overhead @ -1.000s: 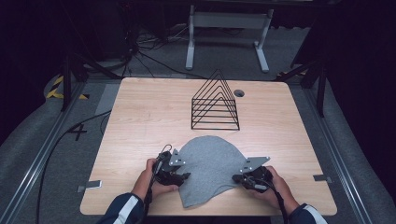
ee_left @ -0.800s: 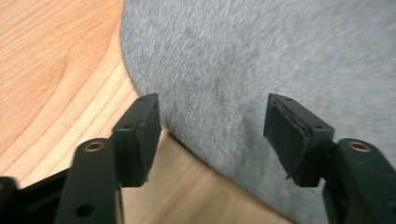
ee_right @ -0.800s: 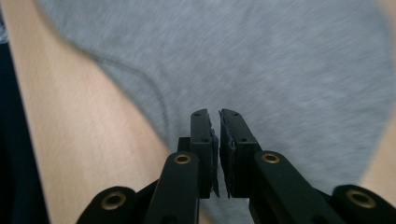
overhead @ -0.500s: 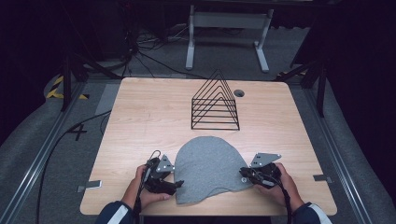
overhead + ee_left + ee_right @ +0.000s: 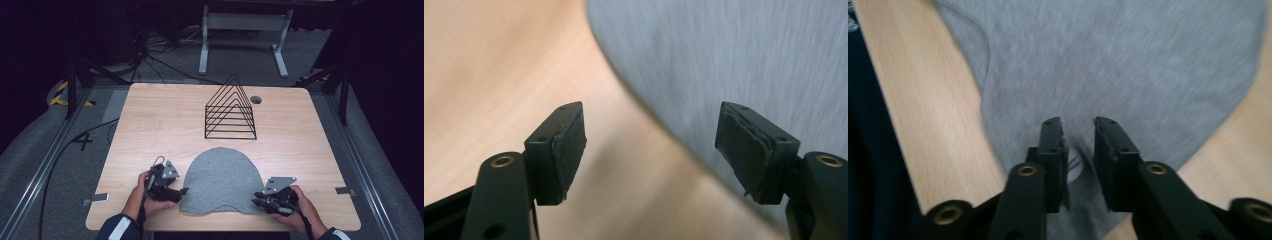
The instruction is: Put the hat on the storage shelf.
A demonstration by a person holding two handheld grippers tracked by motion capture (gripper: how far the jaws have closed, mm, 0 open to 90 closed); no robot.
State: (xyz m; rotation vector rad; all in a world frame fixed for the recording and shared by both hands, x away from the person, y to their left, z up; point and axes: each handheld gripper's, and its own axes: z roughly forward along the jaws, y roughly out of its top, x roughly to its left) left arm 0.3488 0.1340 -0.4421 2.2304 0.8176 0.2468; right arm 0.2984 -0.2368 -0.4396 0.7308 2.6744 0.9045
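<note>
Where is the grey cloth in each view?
High view: cloth near the table's front edge, between both claws.
Left gripper view: cloth upper right, its curved edge running past the right pad.
Right gripper view: cloth across the top and centre.
Shared landmark: the cloth's curved edge on the table.

You are working in what looks like a lab or recording studio rather than a home. Your light wooden table (image 5: 150, 130) stands alone on grey carpet (image 5: 40, 165), ringed by darkness and black drapes. Metal rails (image 5: 45, 165) run along the floor on both sides, black cables (image 5: 155, 57) trail across the floor behind the table, and a white metal stand (image 5: 243, 30) sits at the back. Yellow-and-black hazard tape (image 5: 62, 93) marks the floor at the left, with tape marks near the table's edges.
</note>
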